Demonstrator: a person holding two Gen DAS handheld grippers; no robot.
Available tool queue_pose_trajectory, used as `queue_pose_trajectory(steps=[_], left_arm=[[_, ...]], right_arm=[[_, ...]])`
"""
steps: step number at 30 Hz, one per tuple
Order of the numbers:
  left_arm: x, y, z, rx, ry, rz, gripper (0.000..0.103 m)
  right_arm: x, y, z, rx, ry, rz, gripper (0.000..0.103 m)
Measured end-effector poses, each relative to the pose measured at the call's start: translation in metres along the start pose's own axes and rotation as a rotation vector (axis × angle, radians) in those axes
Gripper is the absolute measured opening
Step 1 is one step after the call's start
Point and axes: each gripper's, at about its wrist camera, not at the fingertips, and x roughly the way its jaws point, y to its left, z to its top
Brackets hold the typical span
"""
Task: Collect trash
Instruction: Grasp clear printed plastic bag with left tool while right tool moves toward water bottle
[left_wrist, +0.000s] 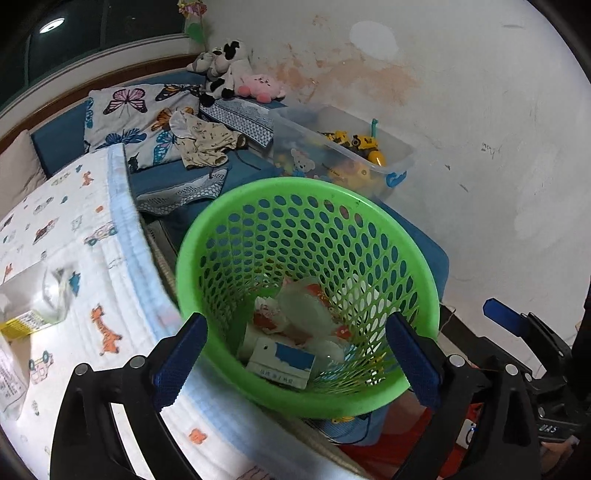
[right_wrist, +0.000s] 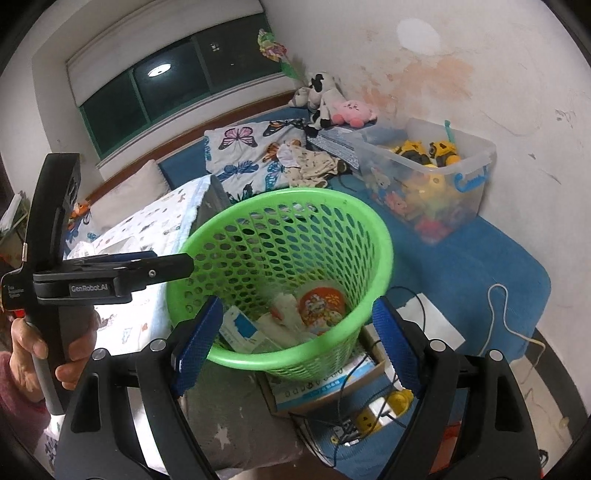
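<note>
Right tongs (right_wrist: 295, 343) are standing wide, nothing between the pads; the near rim of the green basket (right_wrist: 380, 243) is sitting just ahead of and between the tips, not touched. Left tongs (left_wrist: 295, 360) are likewise gaping wide and empty, hovering over the basket (left_wrist: 192, 258) mouth; the right view is showing them side-on at the basket's left rim, a hand (right_wrist: 26, 350) gripping the handle.

The basket is holding the trash already in: a small carton (left_wrist: 282, 363), a round printed lid (right_wrist: 320, 304), crumpled wrappers (left_wrist: 269, 317). Judged light, thin-walled, springy plastic; the perforated wall is likely flexing under squeeze. The rim looks the stiffest place to pinch; the smooth lip may be slipping a little.

More trash is probably lying on the quilt (left_wrist: 85, 236) at the left: a clear crinkled bottle (left_wrist: 53, 295), light and easily crushed, best taken across its body, and a yellow-edged box (left_wrist: 18, 325).

Room: the quilt edge is crowding the basket's left side; cables (right_wrist: 495, 325) and a box of clutter are lying under and right of it. Above the mouth is open.
</note>
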Motion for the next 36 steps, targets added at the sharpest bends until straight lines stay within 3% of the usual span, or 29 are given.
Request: queue_pose_trajectory(steps=[6,14,23,27,36], left_arm=[[-0.028,0.026,-0.019,-0.027,-0.04,0.073,0.094],[-0.078,0.085,-0.043,-0.087,-0.129,0.277,0.094],[-0.123,0.178,-0.059,-0.259,-0.194,0.511,0.094],[-0.125,0.22,-0.066,-0.343,-0.175,0.541,0.095],[-0.099,0.265,-0.069,-0.412,-0.116,0.452,0.095]], right_arm=[[0.003,0.017,0.001,-0.025,0.005,0.026,0.083],[0.011,0.048,0.005,-0.071,0.011,0.074,0.083],[0.022,0.089,0.012,-0.14,0.021,0.134,0.084],[0.03,0.106,0.015,-0.165,0.033,0.161,0.085],[0.052,0.14,0.022,-0.24,0.064,0.209,0.086]])
